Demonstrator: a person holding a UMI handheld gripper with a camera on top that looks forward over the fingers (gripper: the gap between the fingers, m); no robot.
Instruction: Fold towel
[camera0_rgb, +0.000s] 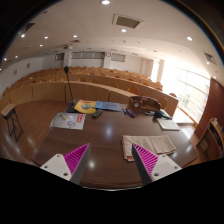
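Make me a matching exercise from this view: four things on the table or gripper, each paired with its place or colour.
Things:
1. towel
2. white sheet
3. yellow and blue item
4. fingers

Descriptions:
A. far side of the table, mid-table
B. pink pads, apart, holding nothing
C. pale, just beyond the right finger
D. beyond the left finger

Pairs: 1-C, 2-D, 3-A, 4-B

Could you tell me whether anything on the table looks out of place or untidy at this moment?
Nothing looks spilled or damaged. The towel lies loosely rumpled on the table, just beyond the open claw, not yet folded. Papers and a colourful book lie scattered farther back, at differing angles.
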